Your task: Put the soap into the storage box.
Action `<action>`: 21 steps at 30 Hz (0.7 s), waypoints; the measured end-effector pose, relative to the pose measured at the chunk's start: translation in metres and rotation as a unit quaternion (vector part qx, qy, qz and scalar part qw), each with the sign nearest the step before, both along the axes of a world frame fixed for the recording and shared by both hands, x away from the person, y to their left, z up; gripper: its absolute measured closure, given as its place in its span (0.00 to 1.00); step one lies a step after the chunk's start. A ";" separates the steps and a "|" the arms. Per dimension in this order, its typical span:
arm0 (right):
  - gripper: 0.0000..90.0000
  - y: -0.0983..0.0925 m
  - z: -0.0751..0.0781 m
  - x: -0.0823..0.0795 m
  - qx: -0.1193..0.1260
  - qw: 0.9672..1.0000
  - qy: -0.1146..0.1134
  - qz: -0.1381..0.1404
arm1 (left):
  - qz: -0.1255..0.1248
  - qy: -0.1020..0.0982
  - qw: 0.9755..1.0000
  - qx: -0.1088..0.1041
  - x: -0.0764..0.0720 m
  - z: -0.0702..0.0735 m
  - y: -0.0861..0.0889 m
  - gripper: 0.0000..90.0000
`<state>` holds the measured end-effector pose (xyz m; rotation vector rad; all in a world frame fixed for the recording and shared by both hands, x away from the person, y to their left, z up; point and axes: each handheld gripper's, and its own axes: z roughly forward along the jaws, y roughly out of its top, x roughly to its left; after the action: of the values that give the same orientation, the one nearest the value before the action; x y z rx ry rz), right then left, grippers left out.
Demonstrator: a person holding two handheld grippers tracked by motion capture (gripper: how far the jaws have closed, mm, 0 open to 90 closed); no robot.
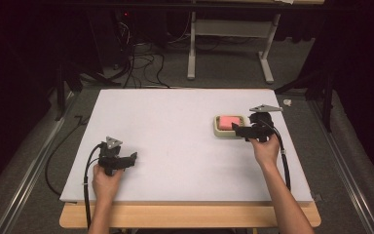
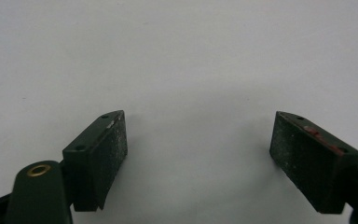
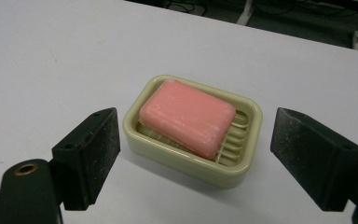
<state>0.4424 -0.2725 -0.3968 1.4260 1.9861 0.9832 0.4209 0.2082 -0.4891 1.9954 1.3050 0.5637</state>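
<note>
A white rectangular table board [image 1: 175, 141] is seen across the middle of the high view, with a pale wooden edge along its lower side. Right of centre in that view, a cream-coloured ribbed plastic soap dish [image 1: 227, 133] rests on the board, and a pink rectangular bar of soap [image 1: 230, 122] is laid inside it. The right gripper [image 1: 237, 128] is held by the right hand [image 1: 265, 148] just beside the dish, at its right. In the right gripper view, the jaws are spread wide with nothing between them gripped; the soap dish [image 3: 242, 161] and soap [image 3: 186, 116] are framed in the gap, apart from both pads. At the lower left of the high view, the left gripper [image 1: 132, 159] is held by the left hand [image 1: 106, 181] over bare board. In the left gripper view, its jaws are likewise wide apart and empty.
</note>
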 end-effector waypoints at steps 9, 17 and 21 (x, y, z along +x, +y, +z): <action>0.18 -0.003 0.002 -0.010 0.005 1.000 -0.006 0.004 | 0.000 0.000 1.000 0.000 0.000 0.000 0.000 0.22; 0.18 -0.006 0.003 -0.017 0.006 1.000 -0.006 0.005 | 0.000 0.000 1.000 0.000 0.000 0.000 0.000 0.22; 0.18 -0.006 0.005 -0.020 0.008 1.000 -0.007 0.006 | 0.000 0.000 1.000 0.000 0.000 0.000 0.000 0.22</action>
<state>0.4220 -0.2788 -0.3919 1.4141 1.9835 1.0135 0.4209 0.2081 -0.4891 1.9950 1.3049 0.5644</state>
